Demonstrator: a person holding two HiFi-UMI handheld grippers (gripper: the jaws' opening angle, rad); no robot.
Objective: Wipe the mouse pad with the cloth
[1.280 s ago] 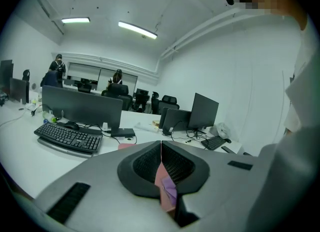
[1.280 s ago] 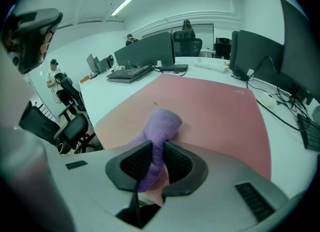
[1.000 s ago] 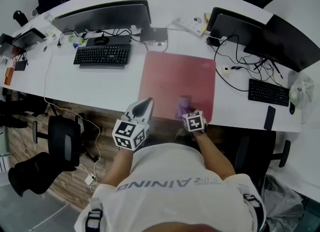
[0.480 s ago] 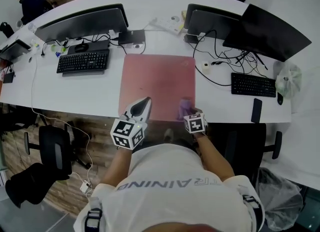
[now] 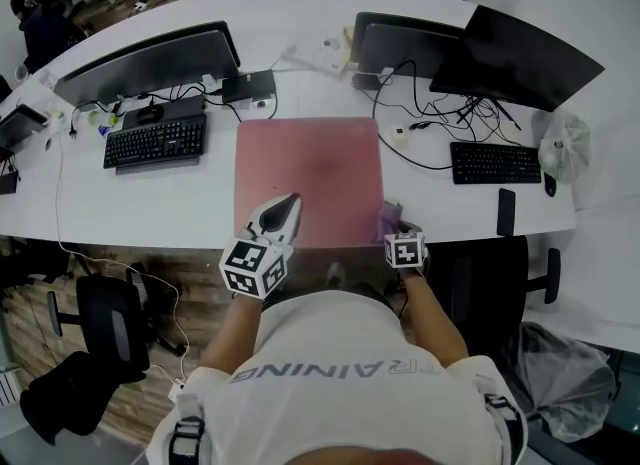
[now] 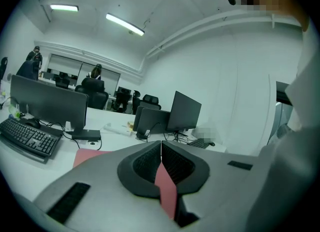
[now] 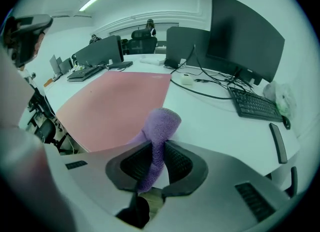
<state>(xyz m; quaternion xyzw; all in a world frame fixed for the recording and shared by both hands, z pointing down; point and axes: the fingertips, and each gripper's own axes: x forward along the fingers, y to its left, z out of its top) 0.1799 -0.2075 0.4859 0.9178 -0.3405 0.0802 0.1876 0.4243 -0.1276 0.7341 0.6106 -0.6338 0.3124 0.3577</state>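
Note:
A large pink mouse pad point(image 5: 308, 178) lies on the white desk point(image 5: 200, 203), and it also shows in the right gripper view point(image 7: 115, 101). My right gripper point(image 5: 392, 225) is shut on a purple cloth point(image 7: 160, 131), which sticks up between its jaws. In the head view the purple cloth point(image 5: 388, 217) sits just off the pad's near right corner, over the white desk. My left gripper point(image 5: 283, 211) is shut with nothing in it, at the pad's near left edge. The left gripper view shows its jaws point(image 6: 161, 168) pressed together.
Monitors point(image 5: 150, 58) point(image 5: 515, 48), two keyboards point(image 5: 155, 141) point(image 5: 495, 163), cables point(image 5: 430, 118) and a power strip point(image 5: 320, 53) ring the pad. A phone point(image 5: 504, 212) lies at the right. Office chairs point(image 5: 115, 323) stand below the desk edge. A person sits at the far left point(image 5: 40, 18).
My right gripper has carried the purple cloth to the right, from the pad's near part to off its right corner. The head view has shifted. The left gripper stays put.

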